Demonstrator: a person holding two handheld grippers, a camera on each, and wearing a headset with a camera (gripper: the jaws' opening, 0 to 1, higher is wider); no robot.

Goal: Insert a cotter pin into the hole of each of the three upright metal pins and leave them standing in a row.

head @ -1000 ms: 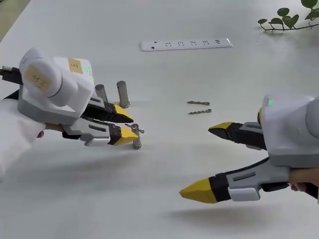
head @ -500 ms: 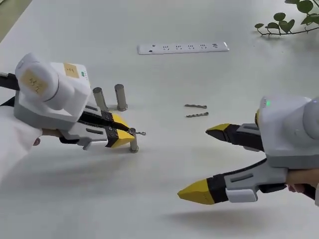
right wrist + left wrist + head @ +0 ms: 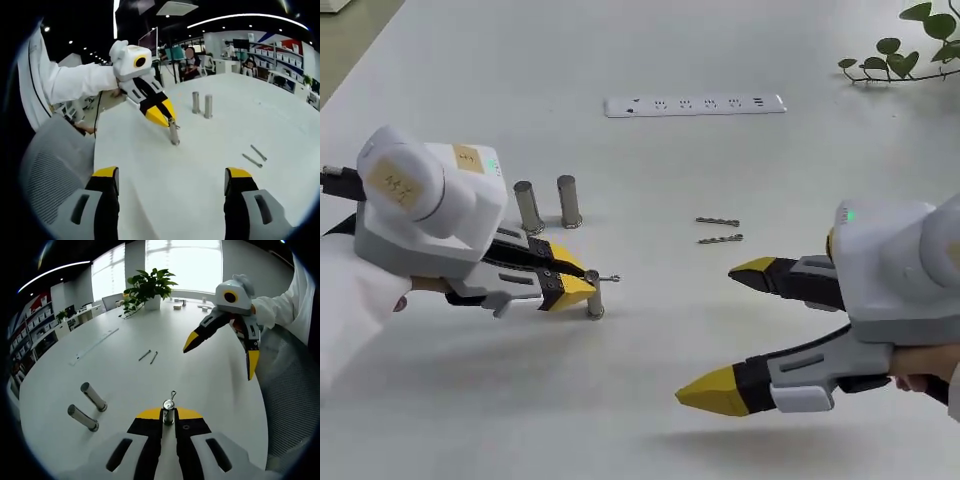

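You are clamping the left hand-held gripper (image 3: 582,287) on the nearest metal pin (image 3: 594,302), its jaws closed together round the upper part. That pin is standing upright on the counter (image 3: 650,430) with a cotter pin (image 3: 608,278) poking out sideways through its top. The left gripper view is showing the same pin between the yellow tips, with the looped end of the cotter pin just above them. Judging by this, you are sitting about a third of the way along: one pin is looking fitted and two are waiting. The two bare metal pins (image 3: 568,200) are standing upright side by side just behind the left hand-held gripper, apart from it, with nothing through their tops. The fitted pin is standing nearer to you than they are, so the row seems not yet made. The two loose cotter pins (image 3: 718,221) are lying side by side on the open counter, well apart from the bare pins and between your two tools. Your right hand-held gripper (image 3: 730,330) is hovering above the counter with its jaws spread wide and nothing in them, near those loose pins. Nothing is lying in the path between them. A power strip (image 3: 695,104) and a trailing plant (image 3: 910,50) are resting far back, well out of the way.
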